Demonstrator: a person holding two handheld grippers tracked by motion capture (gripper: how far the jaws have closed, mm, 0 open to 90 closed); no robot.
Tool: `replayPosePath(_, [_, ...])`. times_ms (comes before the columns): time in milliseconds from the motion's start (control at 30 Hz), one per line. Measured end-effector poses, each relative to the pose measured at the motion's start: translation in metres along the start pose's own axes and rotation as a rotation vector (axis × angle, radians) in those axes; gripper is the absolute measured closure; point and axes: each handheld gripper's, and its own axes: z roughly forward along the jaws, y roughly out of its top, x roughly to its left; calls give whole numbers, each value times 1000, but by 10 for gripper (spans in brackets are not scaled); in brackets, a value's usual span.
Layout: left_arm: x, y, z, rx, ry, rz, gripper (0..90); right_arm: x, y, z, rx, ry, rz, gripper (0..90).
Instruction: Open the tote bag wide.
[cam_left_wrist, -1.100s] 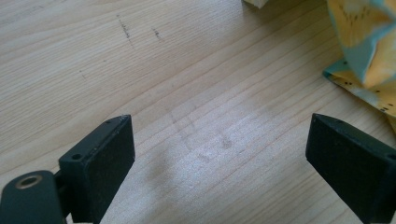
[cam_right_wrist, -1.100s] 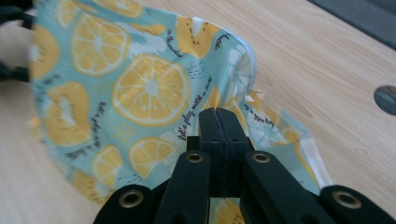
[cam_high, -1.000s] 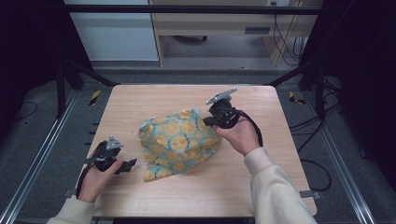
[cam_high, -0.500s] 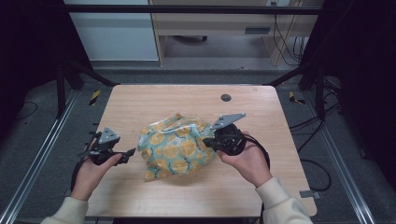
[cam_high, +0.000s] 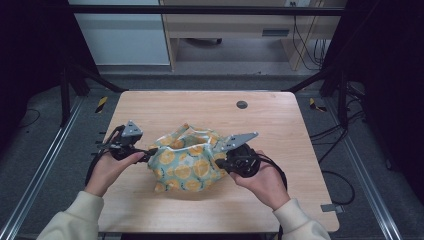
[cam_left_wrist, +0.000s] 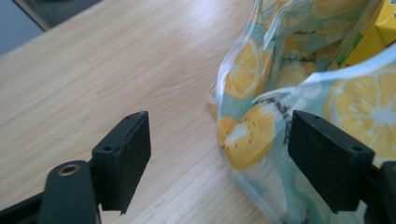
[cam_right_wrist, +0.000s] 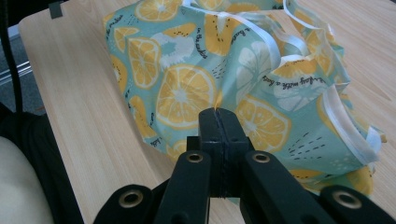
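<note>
The lemon-print bag (cam_high: 187, 162) stands in the middle of the wooden table (cam_high: 280, 120), a little toward the person's side, with its mouth open upward and its white-edged rim wavy. In the left gripper view a yellow box (cam_left_wrist: 373, 35) is seen inside the bag. The right gripper (cam_high: 223, 161) is at the bag's right side, and its two jaws are pressed together on a fold of the fabric, which the right gripper view shows pinched between the pads. The left gripper (cam_high: 151, 151) is at the bag's left side; its jaws stand wide and have just been closing a little, with the bag's left edge between them, and the pads do not press on it. A small dark round insert (cam_high: 242, 104) sits in the tabletop, well apart behind the bag.
</note>
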Motion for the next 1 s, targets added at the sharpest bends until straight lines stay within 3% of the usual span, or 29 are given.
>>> replayPosePath(33, [-1, 2, 8, 10, -39, -8, 190, -1, -1, 0, 0, 2, -4, 900])
replayPosePath(200, [-10, 2, 23, 50, -92, 19, 129, -2, -5, 3, 6, 11, 6, 900])
replayPosePath(300, [-14, 0, 27, 70, -113, 35, 99, -3, -8, 3, 11, 7, 9, 900])
replayPosePath(467, [-13, -3, 31, 81, -127, 25, 80, -6, -12, 5, 12, 9, 19, 900])
replayPosePath(600, [-15, -8, 33, 106, -159, 30, 202, -6, -14, 7, 18, 10, 27, 900])
replayPosePath(633, [-16, -9, 33, 108, -159, 32, 328, -6, -14, 8, 17, 10, 28, 900])
replayPosePath(667, [-17, -10, 33, 110, -159, 36, 328, -6, -14, 8, 17, 10, 28, 900])
replayPosePath(700, [-18, -10, 32, 108, -162, 35, 408, -7, -14, 8, 16, 8, 33, 900])
replayPosePath(1000, [-16, -9, 26, 93, -166, 36, 733, -9, -12, 9, 13, -1, 31, 900])
